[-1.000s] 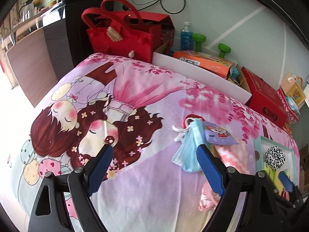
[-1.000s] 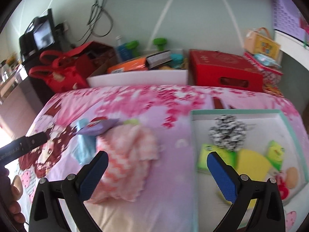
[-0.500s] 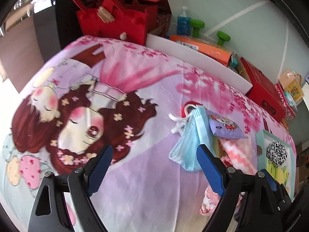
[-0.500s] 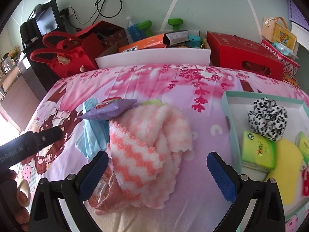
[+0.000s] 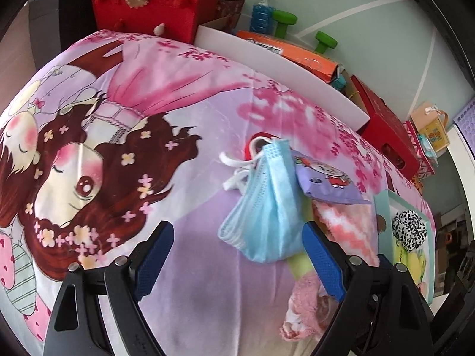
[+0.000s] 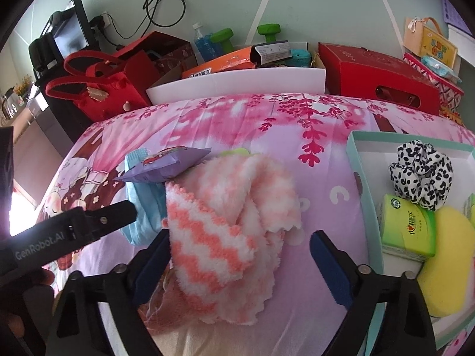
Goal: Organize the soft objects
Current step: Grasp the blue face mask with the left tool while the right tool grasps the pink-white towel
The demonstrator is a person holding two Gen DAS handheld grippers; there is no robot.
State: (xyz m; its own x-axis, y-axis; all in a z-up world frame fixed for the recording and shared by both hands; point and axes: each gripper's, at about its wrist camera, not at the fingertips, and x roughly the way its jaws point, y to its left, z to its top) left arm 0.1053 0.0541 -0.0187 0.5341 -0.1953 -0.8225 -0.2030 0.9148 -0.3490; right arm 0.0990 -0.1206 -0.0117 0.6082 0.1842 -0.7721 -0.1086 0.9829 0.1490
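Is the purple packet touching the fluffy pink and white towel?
Touching. In the right wrist view the purple packet lies with its lower edge on the top of the pink and white towel, no bedsheet showing between them.

Black gripper (image 5: 237,264) frames, blue ribbed fingers (image 5: 322,262), silver screws.

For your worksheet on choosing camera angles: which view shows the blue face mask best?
The left wrist view. There the blue face mask lies almost whole, pleats and white ear loops visible, ahead of the open left gripper. In the right wrist view only strips of it show, under the purple packet and beside the striped towel.
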